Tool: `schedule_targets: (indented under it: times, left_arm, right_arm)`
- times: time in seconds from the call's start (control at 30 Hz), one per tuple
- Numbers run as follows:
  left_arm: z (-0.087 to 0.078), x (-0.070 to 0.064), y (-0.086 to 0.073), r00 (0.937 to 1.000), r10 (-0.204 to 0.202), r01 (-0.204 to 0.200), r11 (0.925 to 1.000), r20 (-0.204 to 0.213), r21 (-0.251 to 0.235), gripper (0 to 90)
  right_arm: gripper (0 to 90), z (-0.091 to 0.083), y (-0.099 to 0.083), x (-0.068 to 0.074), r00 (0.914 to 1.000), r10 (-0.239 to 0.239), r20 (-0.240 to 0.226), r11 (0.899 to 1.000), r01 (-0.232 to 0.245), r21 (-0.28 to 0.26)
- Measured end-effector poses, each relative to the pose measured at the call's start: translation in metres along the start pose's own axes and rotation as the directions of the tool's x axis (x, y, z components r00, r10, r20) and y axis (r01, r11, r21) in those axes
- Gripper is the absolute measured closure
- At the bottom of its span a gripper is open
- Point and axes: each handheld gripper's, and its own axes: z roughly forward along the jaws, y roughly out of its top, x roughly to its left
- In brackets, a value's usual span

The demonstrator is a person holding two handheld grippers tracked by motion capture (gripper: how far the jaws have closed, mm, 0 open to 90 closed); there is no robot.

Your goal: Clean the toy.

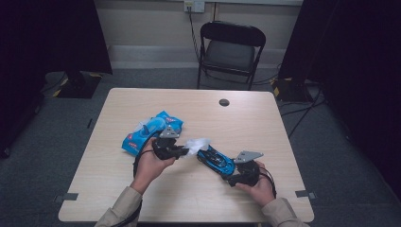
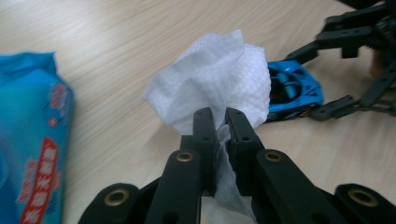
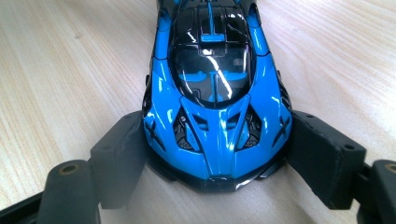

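A blue and black toy car rests on the wooden table, and my right gripper is shut on its near end, one pad pressed to each side. My left gripper is shut on a crumpled white wet wipe. The wipe hangs just left of the car's far end; whether it touches the car is unclear.
A blue pack of wet wipes lies on the table behind my left hand. A round cable hole sits near the far edge. A black folding chair stands beyond the table.
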Motion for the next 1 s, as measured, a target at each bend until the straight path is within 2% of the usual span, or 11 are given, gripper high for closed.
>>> schedule_targets:
  times: [0.17, 0.23, 0.27, 0.3, 0.37, 0.53, 0.67, 0.73, 0.83, 1.0]
  left_arm:
    - [0.002, -0.016, 0.009, 0.9984, 0.047, -0.047, 0.9989, 0.032, -0.006, 83.9]
    - [0.005, -0.024, 0.011, 0.9965, 0.057, -0.057, 0.9984, 0.061, -0.007, 83.8]
    - [0.005, -0.024, 0.011, 0.9965, 0.057, -0.057, 0.9984, 0.061, -0.007, 83.8]
    - [0.010, -0.031, 0.013, 0.9936, 0.074, -0.074, 0.9972, 0.085, 0.001, 83.8]
    - [0.016, -0.038, 0.013, 0.9904, 0.088, -0.090, 0.9959, 0.106, 0.012, 83.8]
    - [0.031, -0.050, 0.013, 0.9828, 0.110, -0.116, 0.9926, 0.149, 0.036, 83.8]
    - [0.043, -0.058, 0.012, 0.9745, 0.124, -0.140, 0.9872, 0.187, 0.075, 83.7]
    - [0.049, -0.060, 0.011, 0.9728, 0.124, -0.143, 0.9856, 0.196, 0.090, 83.6]
    - [0.058, -0.062, 0.012, 0.9711, 0.124, -0.148, 0.9831, 0.204, 0.108, 83.3]
    - [0.070, -0.062, 0.014, 0.9763, 0.114, -0.137, 0.9835, 0.184, 0.118, 79.2]
  right_arm:
    - [22.8, 0.000, 0.000, 0.000, 1.0000, 0.000, 0.000, 1.000, 0.000, 0.000]
    - [22.8, 0.000, 0.000, 0.000, 1.0000, 0.000, 0.000, 1.000, 0.000, 0.000]
    - [22.8, 0.000, 0.000, 0.000, 1.0000, 0.000, 0.000, 1.000, 0.000, 0.000]
    - [22.8, 0.000, 0.000, 0.000, 1.0000, 0.000, 0.000, 1.000, 0.000, 0.000]
    - [22.8, 0.000, 0.000, 0.000, 1.0000, 0.000, 0.000, 1.000, 0.000, 0.000]
    - [22.8, 0.000, 0.000, 0.000, 1.0000, 0.000, 0.000, 1.000, 0.000, 0.000]
    - [22.8, 0.000, 0.000, 0.000, 1.0000, 0.000, 0.000, 1.000, 0.000, -0.001]
    - [22.8, 0.000, 0.000, 0.000, 1.0000, -0.001, 0.000, 1.000, 0.001, -0.001]
    - [22.8, 0.000, 0.000, 0.000, 1.0000, -0.001, 0.000, 1.000, 0.001, -0.001]
    - [22.8, 0.000, 0.000, 0.000, 1.0000, -0.001, 0.000, 1.000, 0.001, -0.001]
